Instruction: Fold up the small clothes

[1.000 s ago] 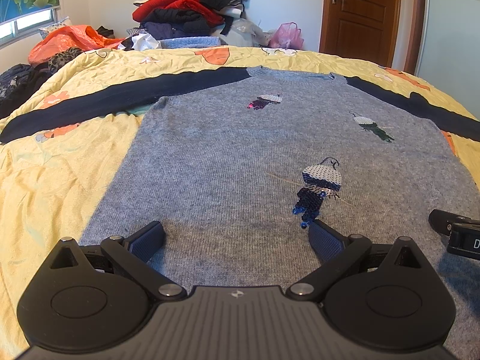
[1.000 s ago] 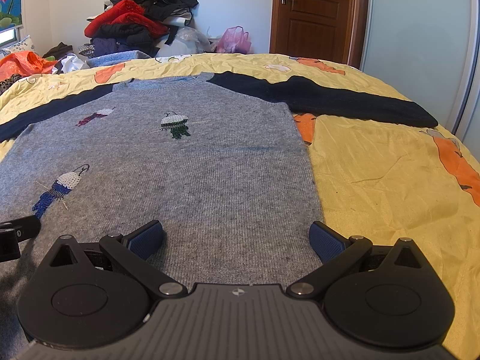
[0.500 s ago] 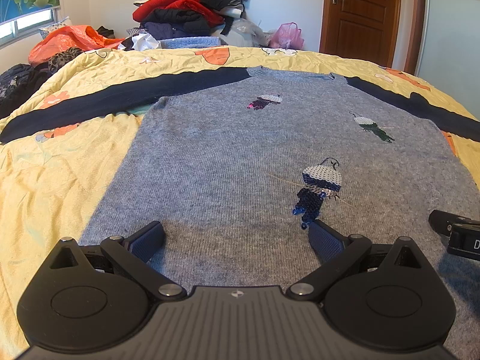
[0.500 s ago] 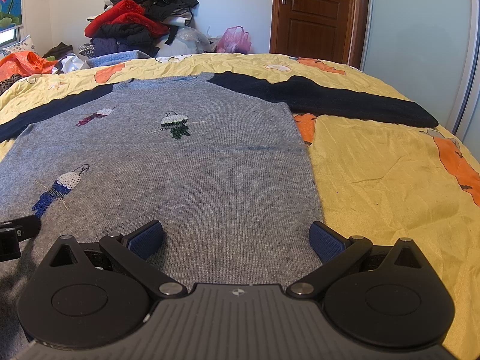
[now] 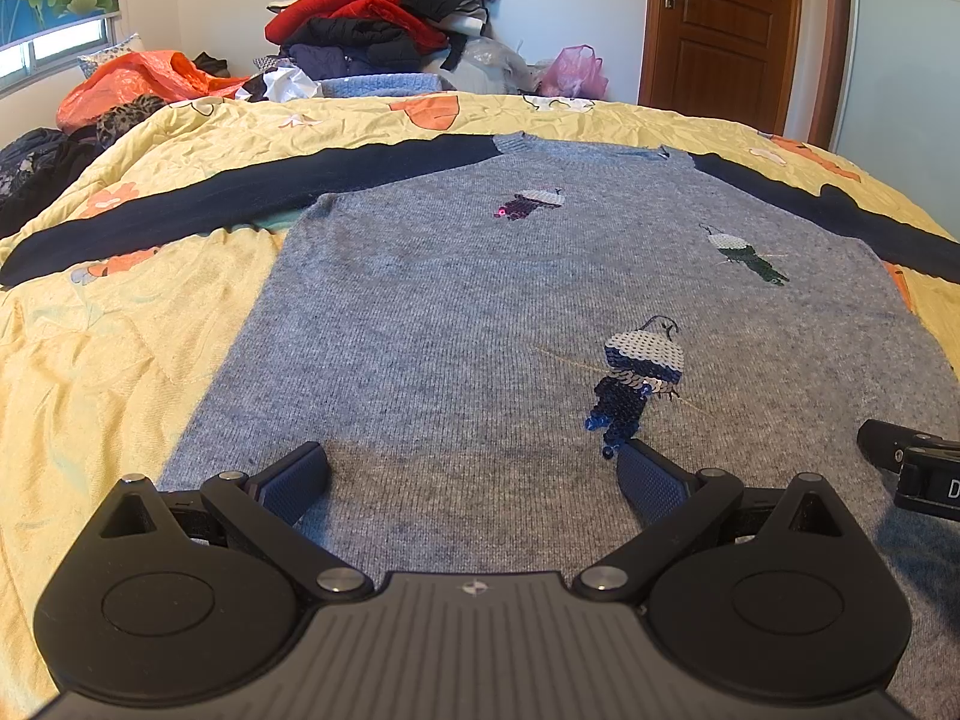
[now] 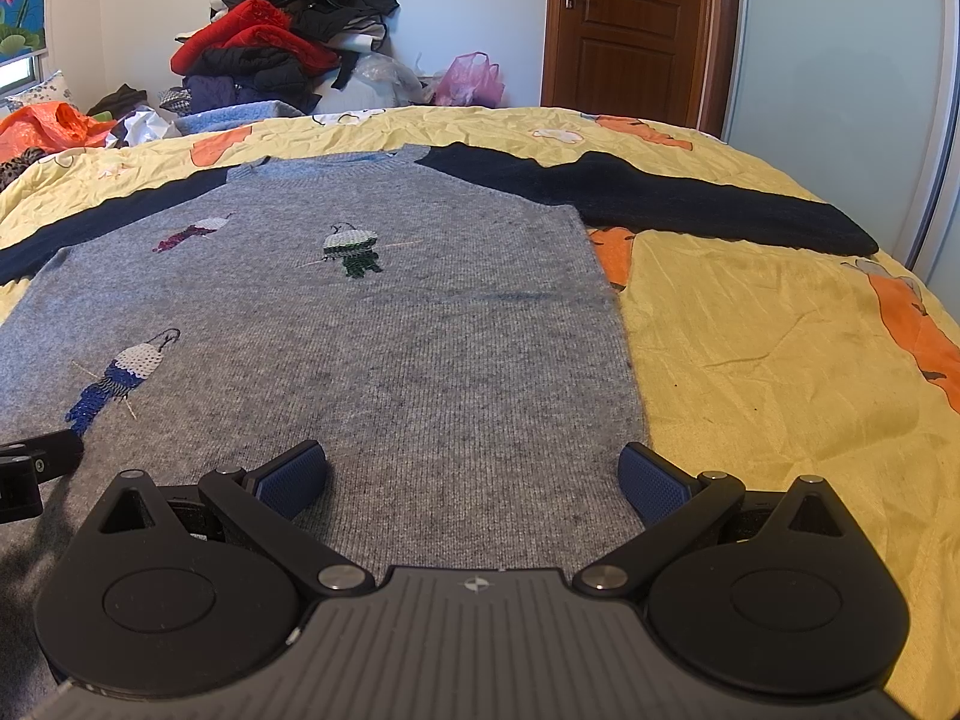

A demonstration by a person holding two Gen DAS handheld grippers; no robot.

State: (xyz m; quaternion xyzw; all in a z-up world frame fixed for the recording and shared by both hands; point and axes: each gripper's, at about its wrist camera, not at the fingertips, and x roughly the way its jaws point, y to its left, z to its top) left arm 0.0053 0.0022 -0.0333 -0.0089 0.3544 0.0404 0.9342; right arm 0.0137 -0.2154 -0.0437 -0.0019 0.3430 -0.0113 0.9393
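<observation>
Sweater: the grey sweater (image 5: 456,324) lies flat, front up, on the yellow bed (image 5: 120,360), its body nearly filling the middle of the bedspread.
Long axis: it runs from the hem, nearest you, to the neckline (image 5: 576,147), which points toward the clothes pile (image 5: 384,18) at the far side of the bed.
Sleeves: the two dark sleeves spread sideways from the sweater's shoulders, left sleeve (image 5: 198,204) and right sleeve (image 6: 672,204), each roughly straight and crossing the long axis.
Why laid so: spread like this, every edge is within reach and the fold lines read cleanly; likely you mean to bring the sleeves or sides in first.
Left tongs: your left tongs (image 5: 471,474) are released, spread wide over the sweater's hem on its left half, with nothing between the pads.
Right tongs: your right tongs (image 6: 471,474) are likewise released, gaping over the hem near the sweater's right side edge, the outer pad (image 6: 651,483) sitting about at that edge.
Why held so: both sit low at the hem corners, which suits pinching the bottom edge at two points.
Contact: whether the pads touch the knit, I cannot tell.
</observation>
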